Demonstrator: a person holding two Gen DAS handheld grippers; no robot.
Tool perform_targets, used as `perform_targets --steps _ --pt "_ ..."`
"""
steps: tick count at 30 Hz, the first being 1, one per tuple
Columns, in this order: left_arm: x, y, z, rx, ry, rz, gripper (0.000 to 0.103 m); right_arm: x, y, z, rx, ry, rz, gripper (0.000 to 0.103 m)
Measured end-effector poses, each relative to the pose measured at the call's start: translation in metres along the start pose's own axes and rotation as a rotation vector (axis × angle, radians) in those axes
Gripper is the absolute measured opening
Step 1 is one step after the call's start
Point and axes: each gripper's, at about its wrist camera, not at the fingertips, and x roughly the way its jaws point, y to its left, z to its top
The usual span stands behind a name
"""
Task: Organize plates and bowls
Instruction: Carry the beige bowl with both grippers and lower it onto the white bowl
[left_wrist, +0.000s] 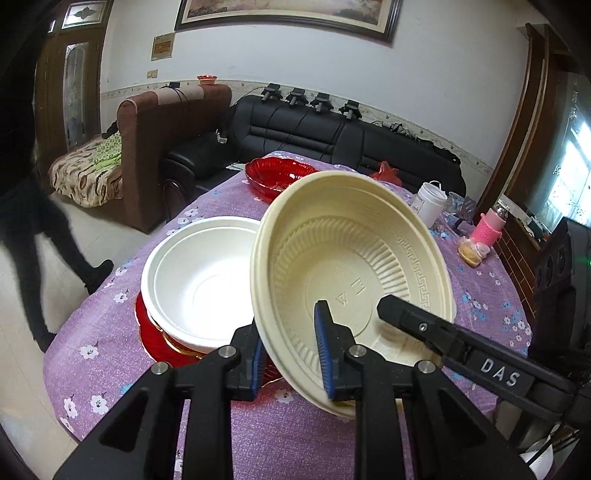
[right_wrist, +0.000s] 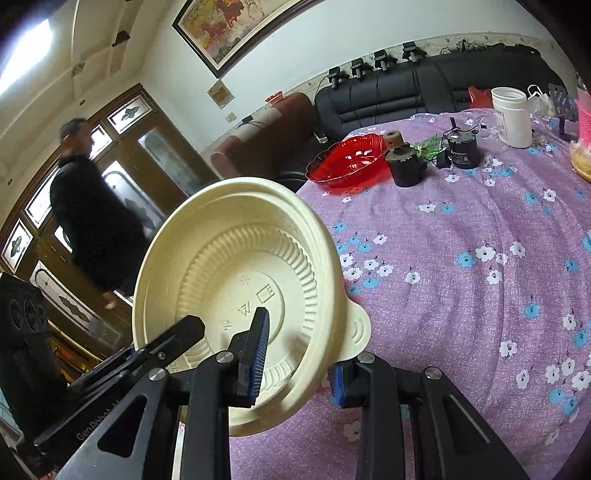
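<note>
A cream plastic bowl (left_wrist: 354, 273) is held tilted above the purple flowered table by both grippers. My left gripper (left_wrist: 291, 354) is shut on its near rim, one blue pad inside the bowl and one outside. My right gripper (right_wrist: 299, 358) is shut on the rim of the same bowl (right_wrist: 236, 266), near its small tab. The right gripper's finger shows inside the bowl in the left wrist view (left_wrist: 413, 317). A white bowl (left_wrist: 199, 273) sits on a red plate (left_wrist: 151, 339) at the left. A red scalloped dish (left_wrist: 273, 173) stands at the far side; it also shows in the right wrist view (right_wrist: 347, 162).
A white jar (right_wrist: 511, 114), two small dark motor-like devices (right_wrist: 406, 162) and a pink-wrapped bottle (left_wrist: 487, 229) stand at the table's far right. The purple tablecloth (right_wrist: 461, 277) is bare at the right. A person in black (right_wrist: 92, 214) walks by the door. Sofas stand behind the table.
</note>
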Motion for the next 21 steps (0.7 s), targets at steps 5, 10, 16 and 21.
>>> perform_targets --steps 5,10,16,21 --pt "-0.005 0.01 0.009 -0.013 -0.023 0.043 0.022 0.005 0.017 0.013 -0.035 0.01 0.001 0.031" --pt "-0.003 0.027 0.016 -0.037 -0.029 0.082 0.022 0.019 0.035 0.021 -0.062 0.027 0.005 0.031" --pt "0.006 0.048 0.012 -0.066 -0.009 0.126 0.022 0.051 0.047 0.02 -0.084 0.092 -0.013 0.031" --pt "0.019 0.061 0.012 -0.086 0.016 0.168 0.023 0.08 0.057 0.014 -0.109 0.134 -0.043 0.032"
